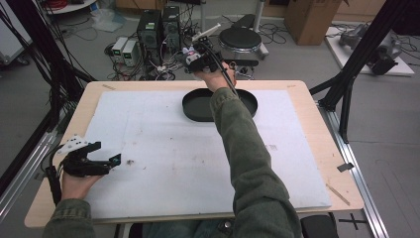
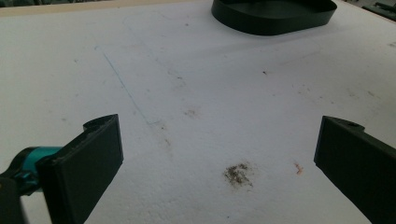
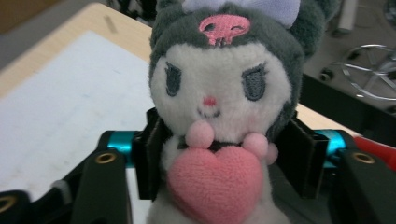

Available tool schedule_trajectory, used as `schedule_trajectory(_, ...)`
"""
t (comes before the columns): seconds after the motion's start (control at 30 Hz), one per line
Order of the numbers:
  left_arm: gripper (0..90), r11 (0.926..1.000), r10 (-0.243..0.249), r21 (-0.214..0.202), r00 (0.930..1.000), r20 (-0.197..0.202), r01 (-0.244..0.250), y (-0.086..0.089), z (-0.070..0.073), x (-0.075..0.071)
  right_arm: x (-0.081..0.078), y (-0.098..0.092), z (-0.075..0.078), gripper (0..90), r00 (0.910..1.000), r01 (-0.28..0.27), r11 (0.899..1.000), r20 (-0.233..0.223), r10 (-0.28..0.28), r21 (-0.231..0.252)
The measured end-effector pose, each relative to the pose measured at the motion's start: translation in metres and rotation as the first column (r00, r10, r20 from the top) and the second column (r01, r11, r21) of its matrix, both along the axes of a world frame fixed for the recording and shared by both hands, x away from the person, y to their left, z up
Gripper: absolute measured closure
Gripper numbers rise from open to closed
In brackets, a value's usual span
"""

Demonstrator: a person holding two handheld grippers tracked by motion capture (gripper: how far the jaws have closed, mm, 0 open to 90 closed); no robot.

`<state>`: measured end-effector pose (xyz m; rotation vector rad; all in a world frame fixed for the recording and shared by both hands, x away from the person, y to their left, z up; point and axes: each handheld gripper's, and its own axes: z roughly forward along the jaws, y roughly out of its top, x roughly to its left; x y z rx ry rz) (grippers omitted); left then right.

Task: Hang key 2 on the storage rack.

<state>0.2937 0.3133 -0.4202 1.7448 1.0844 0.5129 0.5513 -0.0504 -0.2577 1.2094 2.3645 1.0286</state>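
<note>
Here we hold the plush toy (image 3: 219, 116) in our right gripper (image 1: 194, 55), jaws pressed on its body, above the table's far edge beyond the black tray (image 1: 198, 106). Next (we judge) comes lowering it into the tray. Our left gripper (image 2: 219, 154) rests wide open, empty.

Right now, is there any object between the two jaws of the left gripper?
No: in the left gripper view the left gripper stands wide open, with nothing but bare, stained white table cover between its jaws.
</note>
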Motion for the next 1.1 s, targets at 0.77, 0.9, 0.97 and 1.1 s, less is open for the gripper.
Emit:
schedule_trajectory(0.77, 1.7, 1.0, -0.005, 0.005, 1.0, -0.005, 0.005, -0.001, -0.001, 0.0, -0.034, -0.036, 0.008, 0.5, 0.9931, -0.105, 0.987, 0.065, 0.098, 0.118)
schedule_trajectory(0.9, 1.7, 0.9999, -0.006, 0.009, 1.0, -0.006, 0.006, -0.002, -0.001, 0.0, -0.041, -0.05, 0.006, 0.5, 0.9941, -0.101, 0.986, 0.053, 0.095, 0.13)
schedule_trajectory(0.97, 1.7, 0.9999, -0.009, 0.013, 0.9999, -0.009, 0.009, -0.002, -0.001, 0.0, -0.045, -0.059, 0.005, 0.5, 0.9954, -0.09, 0.985, 0.046, 0.084, 0.146)
schedule_trajectory(1.1, 1.7, 0.9999, -0.006, 0.013, 0.9999, -0.01, 0.006, -0.002, -0.001, 0.0, -0.052, -0.072, 0.003, 0.5, 0.9957, -0.086, 0.985, 0.048, 0.079, 0.147)
